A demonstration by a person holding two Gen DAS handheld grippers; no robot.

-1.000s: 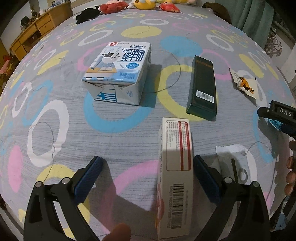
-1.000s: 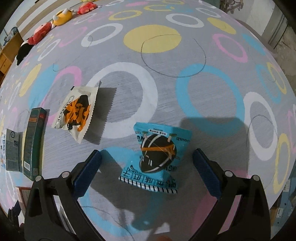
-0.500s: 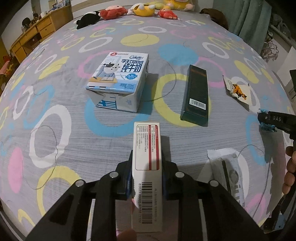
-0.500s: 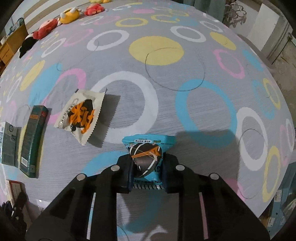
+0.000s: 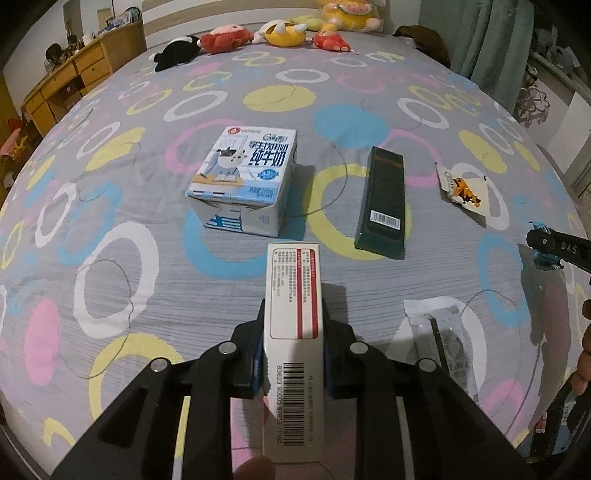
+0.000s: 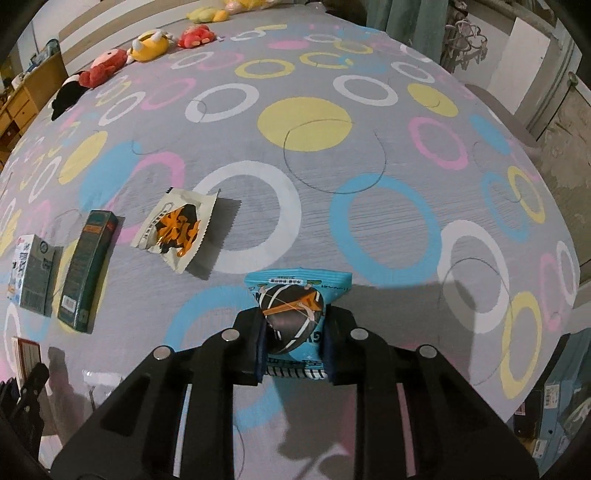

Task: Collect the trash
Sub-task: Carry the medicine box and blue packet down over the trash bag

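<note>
My left gripper (image 5: 293,354) is shut on a white carton with a red stripe and barcode (image 5: 293,325), held above the bedspread. My right gripper (image 6: 293,347) is shut on a blue snack packet (image 6: 295,314), lifted off the bed; it shows at the right edge of the left wrist view (image 5: 550,247). Lying on the bed are a blue-and-white milk carton (image 5: 243,181), a dark green box (image 5: 384,199), a white-and-orange snack wrapper (image 5: 461,188) and a clear plastic wrapper (image 5: 439,336).
The bed has a grey spread with coloured rings (image 5: 110,221). Plush toys (image 5: 284,33) line its far end. A wooden dresser (image 5: 62,85) stands at the left. Curtains (image 5: 491,40) hang at the right. The bed's right edge (image 6: 554,206) drops to the floor.
Both grippers closed, the left on the white carton and the right on the blue packet. Both then lifted and drew back from the bed.
</note>
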